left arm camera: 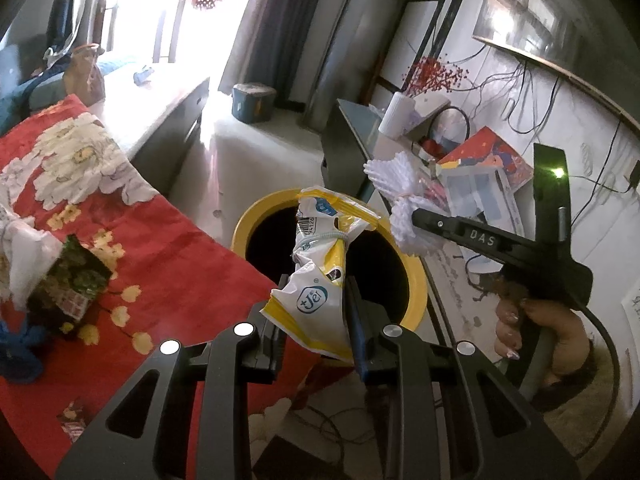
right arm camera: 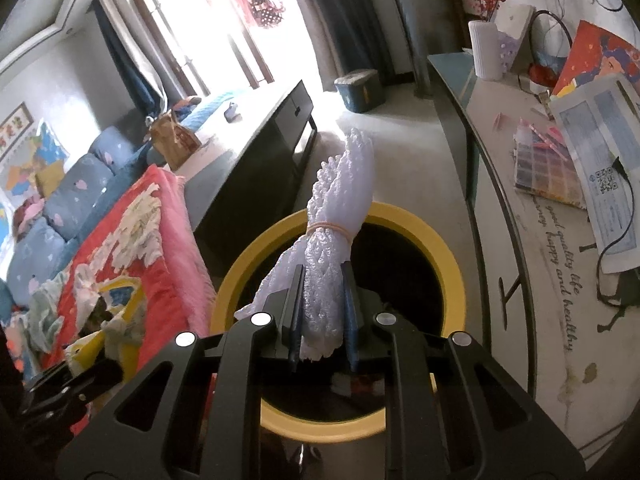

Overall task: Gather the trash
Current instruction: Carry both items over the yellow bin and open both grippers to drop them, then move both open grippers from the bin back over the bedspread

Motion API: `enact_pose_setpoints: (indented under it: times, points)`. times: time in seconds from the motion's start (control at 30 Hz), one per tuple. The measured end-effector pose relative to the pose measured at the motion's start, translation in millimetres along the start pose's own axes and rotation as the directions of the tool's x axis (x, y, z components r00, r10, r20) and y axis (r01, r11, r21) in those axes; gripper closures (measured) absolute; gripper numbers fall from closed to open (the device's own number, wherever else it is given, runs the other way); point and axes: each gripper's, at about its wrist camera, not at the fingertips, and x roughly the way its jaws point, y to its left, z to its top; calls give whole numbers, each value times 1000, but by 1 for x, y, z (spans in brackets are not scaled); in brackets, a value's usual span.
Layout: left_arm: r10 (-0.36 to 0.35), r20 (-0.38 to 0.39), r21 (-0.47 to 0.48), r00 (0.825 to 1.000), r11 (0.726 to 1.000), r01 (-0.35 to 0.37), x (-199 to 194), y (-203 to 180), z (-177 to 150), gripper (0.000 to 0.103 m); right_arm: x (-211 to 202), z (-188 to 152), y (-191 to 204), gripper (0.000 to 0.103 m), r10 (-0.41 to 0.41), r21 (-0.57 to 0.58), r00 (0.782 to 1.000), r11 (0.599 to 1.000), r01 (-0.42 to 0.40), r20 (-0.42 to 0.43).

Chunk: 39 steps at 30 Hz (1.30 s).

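My left gripper (left arm camera: 316,284) is shut on a crumpled white and yellow wrapper (left arm camera: 320,268) tied with a band, held over the mouth of a yellow-rimmed bin (left arm camera: 416,280). My right gripper (right arm camera: 322,276) is shut on a white foam net bundle (right arm camera: 336,216) bound by a rubber band, held above the same bin (right arm camera: 452,264). In the left wrist view the right gripper (left arm camera: 416,218) comes in from the right with the foam bundle (left arm camera: 400,192) beside the bin's rim.
A red flowered blanket (left arm camera: 160,240) lies left of the bin with a dark green packet (left arm camera: 70,280) and a small wrapper (left arm camera: 74,420) on it. A table (right arm camera: 532,240) with papers and a white vase (right arm camera: 486,50) stands to the right. A dark low cabinet (right arm camera: 256,148) is behind.
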Motion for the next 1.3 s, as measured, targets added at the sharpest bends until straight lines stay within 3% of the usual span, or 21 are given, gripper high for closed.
enact_pose_setpoints:
  times: [0.6,0.63,0.67,0.7,0.73,0.83,1.17,1.3]
  points:
    - [23,-71,36,997,999,-21,62,-19,9,78,18,-9,-20,86,-5,24,998,1000,6,-69]
    - [27,-74,35,997,999,-25,66,-18,10,77,19,-9,-21,83,-2,25,997,1000,4,-72]
    - [28,-81,33,996,999,-26,70,-17,11,76,20,-9,-22,71,-4,33,997,999,6,-76]
    - [32,-86,30,996,999,-30,72,-16,12,75,20,-10,-24,67,-8,46,997,999,12,-76]
    - [37,-89,25,995,999,-35,74,-14,13,71,20,-10,-26,64,-11,63,997,998,15,-74]
    - [48,-70,13,996,999,-47,74,-10,16,39,18,-10,-27,57,-20,71,998,997,25,-65]
    - [83,29,-11,996,997,-83,38,-3,23,17,5,-5,-21,47,-43,56,999,997,43,-3]
    - [103,63,-24,993,994,-102,21,3,24,13,-2,-4,-14,44,-35,45,999,998,34,21]
